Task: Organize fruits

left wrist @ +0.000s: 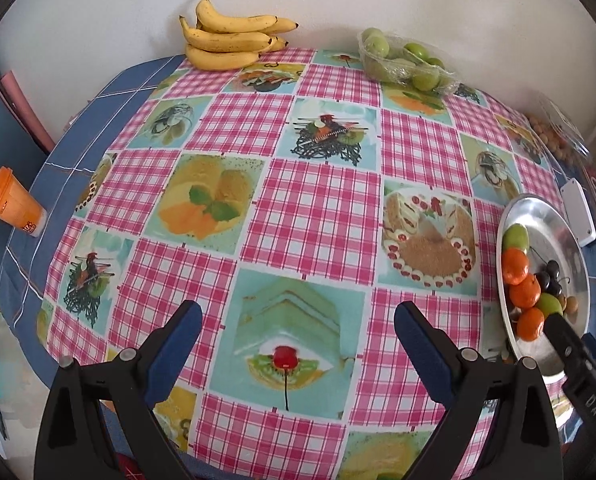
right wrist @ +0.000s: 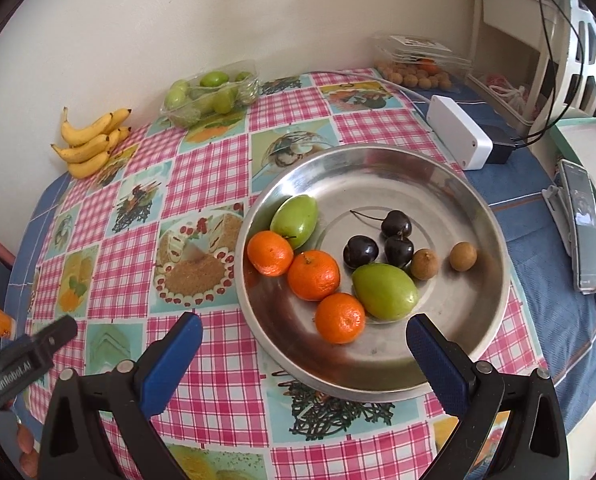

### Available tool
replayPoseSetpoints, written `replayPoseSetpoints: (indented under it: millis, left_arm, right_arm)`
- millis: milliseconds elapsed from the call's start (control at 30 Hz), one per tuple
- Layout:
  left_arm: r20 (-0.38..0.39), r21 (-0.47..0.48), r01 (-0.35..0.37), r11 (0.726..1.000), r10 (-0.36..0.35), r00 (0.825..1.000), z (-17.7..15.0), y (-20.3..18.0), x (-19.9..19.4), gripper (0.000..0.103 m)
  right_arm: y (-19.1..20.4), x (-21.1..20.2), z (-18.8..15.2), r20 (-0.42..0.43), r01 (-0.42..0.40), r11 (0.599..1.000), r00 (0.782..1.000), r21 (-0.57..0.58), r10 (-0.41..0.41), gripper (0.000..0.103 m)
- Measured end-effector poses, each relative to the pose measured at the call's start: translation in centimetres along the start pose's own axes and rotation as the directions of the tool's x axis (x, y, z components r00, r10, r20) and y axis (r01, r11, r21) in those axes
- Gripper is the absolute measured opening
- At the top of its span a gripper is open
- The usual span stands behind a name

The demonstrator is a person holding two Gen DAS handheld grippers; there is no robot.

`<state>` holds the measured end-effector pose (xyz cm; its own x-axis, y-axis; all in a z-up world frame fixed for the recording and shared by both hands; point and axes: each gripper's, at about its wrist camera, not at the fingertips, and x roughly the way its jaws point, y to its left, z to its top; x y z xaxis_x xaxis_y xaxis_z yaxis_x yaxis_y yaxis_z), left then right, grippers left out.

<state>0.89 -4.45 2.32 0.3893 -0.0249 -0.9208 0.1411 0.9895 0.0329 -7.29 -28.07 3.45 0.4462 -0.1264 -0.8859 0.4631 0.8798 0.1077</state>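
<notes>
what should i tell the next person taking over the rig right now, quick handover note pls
Left gripper: open, empty, above the tablecloth near the table's front edge.
Right gripper: open, empty, at the near rim of the metal plate.
On the plate: three oranges, two green fruits, three dark cherries, two small brown fruits.
Still off the plate: the bananas by the wall, the tray of green fruits beside them, and the box of brown fruits at the far right.
Done: a share of several fruit kinds is on the plate. Left: probably the bananas, which the plate lacks.
</notes>
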Motion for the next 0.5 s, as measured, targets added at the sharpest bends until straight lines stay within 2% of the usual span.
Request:
replayPoseSetpoints:
  millis: [500]
  left_arm:
    - [-0.009,0.015,-0.006,1.000,0.006,1.000,-0.28,-0.21,0.26,0.097]
  right_arm:
    - [0.16,0.43,0.09,-0.007,0.005,1.000,1.000,-0.006,-0.005,0.103]
